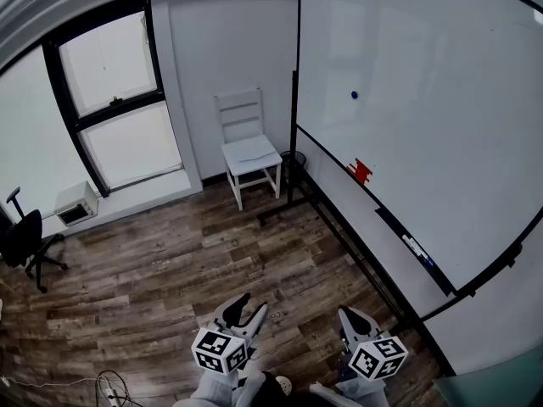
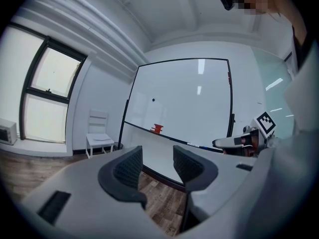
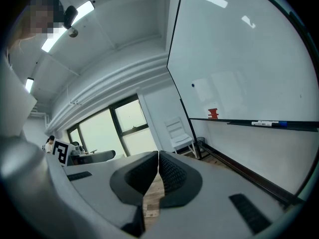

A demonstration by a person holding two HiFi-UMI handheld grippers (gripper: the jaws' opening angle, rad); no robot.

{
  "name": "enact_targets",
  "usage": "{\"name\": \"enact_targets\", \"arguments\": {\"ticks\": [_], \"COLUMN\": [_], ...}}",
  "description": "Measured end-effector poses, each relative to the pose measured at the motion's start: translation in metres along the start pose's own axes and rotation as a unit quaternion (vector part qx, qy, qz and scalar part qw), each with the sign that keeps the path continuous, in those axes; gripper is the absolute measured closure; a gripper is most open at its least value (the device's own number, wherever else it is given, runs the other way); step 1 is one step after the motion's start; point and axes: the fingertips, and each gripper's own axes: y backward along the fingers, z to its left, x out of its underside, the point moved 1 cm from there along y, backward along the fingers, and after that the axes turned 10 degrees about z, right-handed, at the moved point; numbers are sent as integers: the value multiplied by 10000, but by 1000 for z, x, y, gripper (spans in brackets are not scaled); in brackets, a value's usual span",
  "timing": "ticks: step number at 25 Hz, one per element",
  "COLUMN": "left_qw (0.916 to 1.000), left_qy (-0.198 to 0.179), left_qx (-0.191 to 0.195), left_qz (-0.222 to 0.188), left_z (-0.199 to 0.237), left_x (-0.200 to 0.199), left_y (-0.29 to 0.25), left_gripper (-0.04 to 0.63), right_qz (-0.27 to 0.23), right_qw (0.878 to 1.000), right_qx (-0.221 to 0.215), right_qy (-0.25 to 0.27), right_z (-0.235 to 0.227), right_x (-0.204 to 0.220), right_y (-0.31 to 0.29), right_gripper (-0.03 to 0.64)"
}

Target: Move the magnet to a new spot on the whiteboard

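I see the small, round, dark blue magnet stuck on the upper part of the big, glossy white whiteboard with its thin black frame. Both grippers hang well short of the whiteboard, over the grey-brown wood-plank floor.

The left gripper has its ribbed, dark rubber pads standing wide apart with nothing between them. The right gripper has its pads pressed together, also with nothing between them.

On the whiteboard's narrow black ledge, below the magnet, sits a small, ridged red block. A slim white marker with a blue end lies further along the same ledge. Beyond the whiteboard's far edge a white slatted wooden chair stands against the wall.
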Motion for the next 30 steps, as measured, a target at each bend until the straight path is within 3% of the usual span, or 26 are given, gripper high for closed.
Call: {"name": "enact_targets", "arguments": {"ticks": [18, 30], "left_qw": [9999, 9998], "left_qy": [42, 10], "left_qx": [72, 117], "left_qz": [115, 177], "left_z": [-4, 46], "left_x": [8, -27], "left_y": [-22, -87], "left_gripper": [408, 408], "right_qz": [133, 115], "right_qw": [9999, 9998], "right_qx": [-23, 25], "right_qy": [-86, -157], "right_z": [-16, -47], "right_x": [6, -36], "right_y": [-12, -78], "right_gripper": [588, 588]}}
